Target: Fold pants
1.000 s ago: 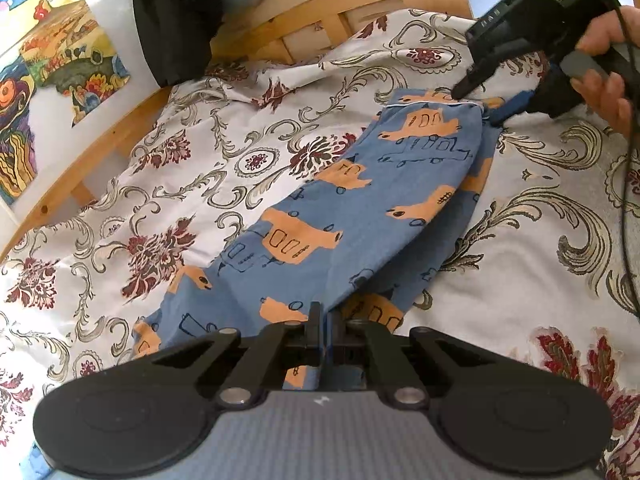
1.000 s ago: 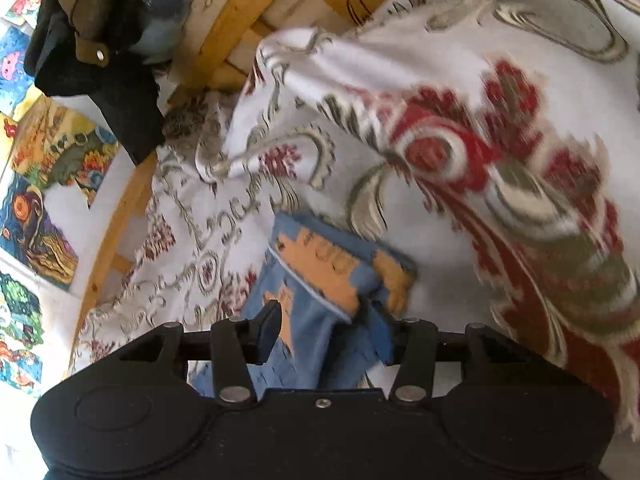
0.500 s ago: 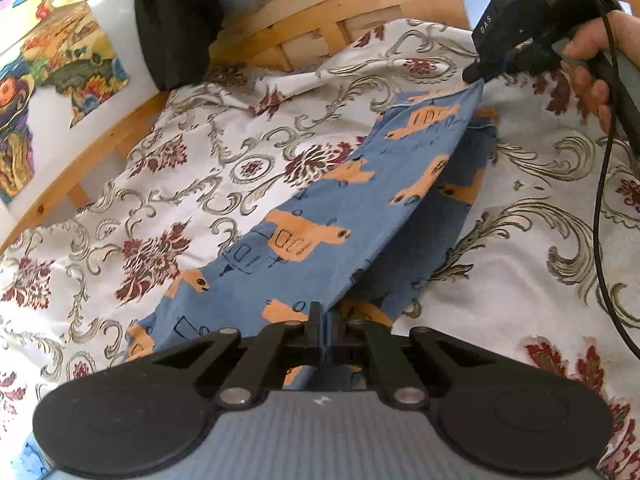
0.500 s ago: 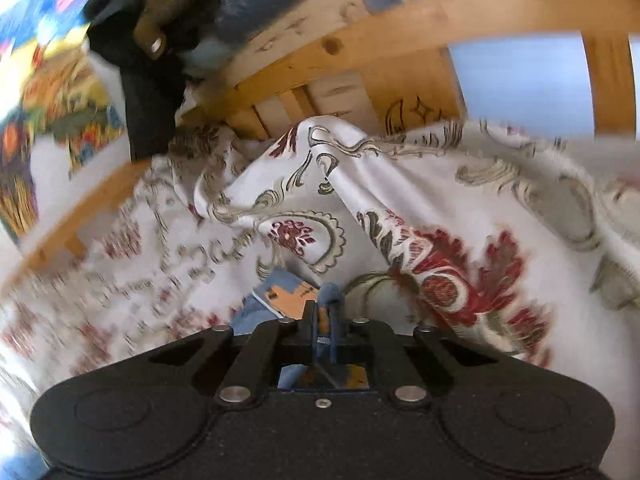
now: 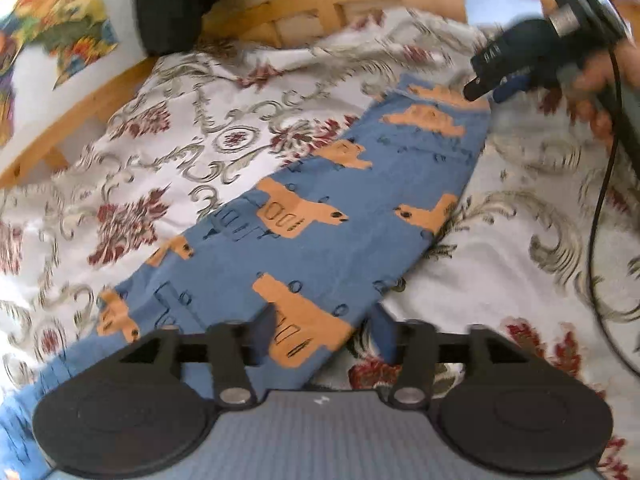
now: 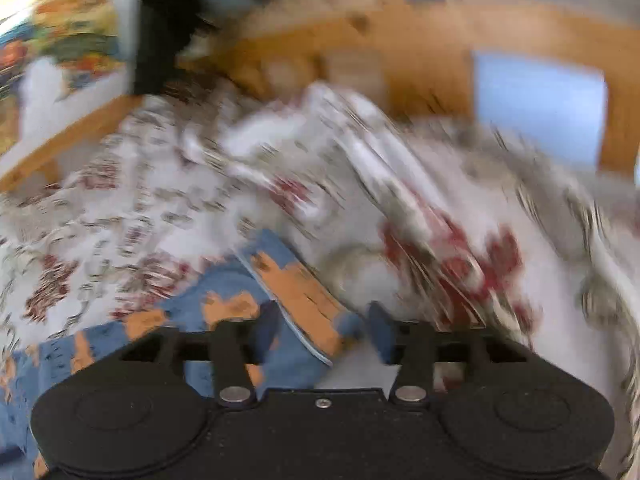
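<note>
Broadly: bed with a floral bedspread (image 5: 500, 264) fills both views, wooden bed frame (image 5: 320, 0) along the far side, painted pictures (image 5: 76, 24) on the wall beyond. Blue pants with orange vehicle print (image 5: 320, 216) lie on the bedspread as one long strip — apparently already folded lengthwise, leg over leg — running from near the left wrist camera diagonally away toward the right gripper (image 5: 486, 90). Left gripper (image 5: 324, 336) has its jaws spread wide, straddling the near end of the pants; cloth lies between the fingers but nothing is pinched. Right gripper, seen from its own camera (image 6: 320, 334), is likewise wide open, with the piped hem end of the pants between the fingers and not clamped; that view is heavily motion-blurred. Judgement: the lengthwise fold looks set down and both ends are free, so the crosswise fold is what remains. To do it well — pinch both layers together at one end, not the top layer alone; lift only enough to clear the cloth; carry that end straight along the strip so edges stay stacked; lay it square on the other end. Bedspread is soft and rumpled, so avoid catching it in the pinch.
</note>
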Demonstrator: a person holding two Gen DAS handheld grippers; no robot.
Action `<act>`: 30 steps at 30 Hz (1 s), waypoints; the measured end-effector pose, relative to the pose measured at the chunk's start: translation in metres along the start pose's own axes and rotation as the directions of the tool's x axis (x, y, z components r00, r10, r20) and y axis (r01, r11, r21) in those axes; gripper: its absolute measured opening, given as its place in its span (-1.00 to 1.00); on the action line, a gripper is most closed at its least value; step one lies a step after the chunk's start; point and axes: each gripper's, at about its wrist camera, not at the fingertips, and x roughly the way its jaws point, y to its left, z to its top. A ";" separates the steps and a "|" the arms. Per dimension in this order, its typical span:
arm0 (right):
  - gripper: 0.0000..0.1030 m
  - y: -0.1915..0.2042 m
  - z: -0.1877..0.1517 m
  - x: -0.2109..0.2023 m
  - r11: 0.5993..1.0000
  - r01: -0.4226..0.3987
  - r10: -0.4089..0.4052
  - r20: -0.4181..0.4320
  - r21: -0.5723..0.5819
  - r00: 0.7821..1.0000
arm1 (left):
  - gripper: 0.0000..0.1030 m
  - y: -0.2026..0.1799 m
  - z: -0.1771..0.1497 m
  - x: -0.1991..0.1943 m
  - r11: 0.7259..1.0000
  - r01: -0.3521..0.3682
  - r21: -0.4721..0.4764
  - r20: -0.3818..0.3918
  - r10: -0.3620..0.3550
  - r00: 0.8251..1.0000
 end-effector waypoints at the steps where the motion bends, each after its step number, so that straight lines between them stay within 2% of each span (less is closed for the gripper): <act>1: 0.42 0.008 -0.001 -0.006 0.998 -0.025 0.027 0.040 -0.052 0.999 | 0.41 0.009 -0.004 -0.006 0.999 0.007 -0.051 0.011 -0.006 1.000; 2: 0.61 0.021 -0.003 -0.011 0.991 -0.053 0.063 0.077 -0.125 0.995 | 0.58 0.018 -0.007 -0.011 0.995 -0.001 -0.101 0.016 0.003 1.000; 4: 0.81 0.045 -0.010 -0.013 0.956 -0.124 0.149 0.076 -0.265 0.986 | 0.75 0.039 -0.017 -0.018 0.972 -0.077 -0.223 0.013 0.082 0.997; 6: 0.82 0.073 -0.024 -0.010 0.890 -0.199 0.231 0.029 -0.409 0.972 | 0.75 0.059 -0.027 -0.018 0.922 -0.190 -0.337 -0.035 0.189 0.981; 8: 0.82 0.098 -0.039 -0.008 0.807 -0.246 0.281 -0.016 -0.537 0.959 | 0.75 0.078 -0.039 -0.012 0.859 -0.313 -0.406 -0.127 0.287 0.950; 9: 0.82 0.109 -0.046 -0.005 0.768 -0.259 0.290 -0.041 -0.586 0.956 | 0.75 0.085 -0.045 -0.009 0.833 -0.376 -0.407 -0.175 0.333 0.927; 11: 0.82 0.126 -0.058 0.005 0.701 -0.244 0.251 -0.089 -0.670 0.964 | 0.75 0.095 -0.059 -0.003 0.796 -0.464 -0.387 -0.243 0.397 0.885; 12: 0.82 0.130 -0.064 0.013 0.680 -0.212 0.191 -0.110 -0.702 0.975 | 0.77 0.101 -0.069 -0.001 0.786 -0.491 -0.376 -0.270 0.414 0.869; 13: 0.82 0.129 -0.065 0.020 0.680 -0.176 0.132 -0.117 -0.712 0.984 | 0.86 0.106 -0.076 -0.003 0.782 -0.494 -0.380 -0.273 0.416 0.867; 14: 0.83 0.124 -0.062 0.025 0.702 -0.144 0.090 -0.113 -0.697 0.989 | 0.94 0.111 -0.083 -0.008 0.777 -0.489 -0.396 -0.266 0.413 0.871; 16: 0.92 0.104 -0.044 0.030 0.790 -0.055 0.005 -0.084 -0.611 0.996 | 0.98 0.120 -0.095 -0.018 0.761 -0.498 -0.417 -0.286 0.410 0.866; 18: 0.94 0.088 -0.030 0.028 0.841 0.049 -0.064 -0.010 -0.538 0.998 | 0.98 0.125 -0.102 -0.030 0.747 -0.500 -0.438 -0.303 0.402 0.864; 20: 0.94 0.077 -0.021 0.022 0.867 0.061 -0.047 0.040 -0.494 0.998 | 0.94 0.128 -0.101 -0.041 0.739 -0.508 -0.443 -0.305 0.409 0.860; 21: 0.94 0.075 -0.017 0.019 0.881 0.039 -0.013 0.060 -0.472 0.998 | 0.94 0.128 -0.097 -0.048 0.740 -0.509 -0.439 -0.287 0.422 0.860; 23: 0.96 0.081 -0.013 0.016 0.886 -0.013 0.054 0.077 -0.464 0.996 | 0.94 0.133 -0.085 -0.055 0.757 -0.487 -0.436 -0.212 0.440 0.873; 25: 0.96 0.096 -0.010 0.015 0.862 -0.098 0.155 0.075 -0.498 0.985 | 0.94 0.143 -0.066 -0.056 0.778 -0.425 -0.462 -0.145 0.406 0.902; 26: 0.96 0.107 -0.008 0.015 0.839 -0.162 0.224 0.059 -0.519 0.973 | 0.94 0.151 -0.056 -0.053 0.782 -0.376 -0.496 -0.129 0.362 0.923; 27: 0.96 0.118 -0.002 0.020 0.798 -0.257 0.317 0.017 -0.545 0.948 | 0.94 0.160 -0.047 -0.048 0.776 -0.327 -0.539 -0.118 0.316 0.942; 28: 0.96 0.129 0.003 0.026 0.753 -0.340 0.393 -0.029 -0.563 0.919 | 0.94 0.170 -0.040 -0.041 0.757 -0.268 -0.595 -0.105 0.257 0.961; 30: 0.96 0.157 0.016 0.044 0.655 -0.488 0.509 -0.140 -0.577 0.849 | 0.92 0.193 -0.032 -0.025 0.681 -0.187 -0.708 -0.108 0.158 0.982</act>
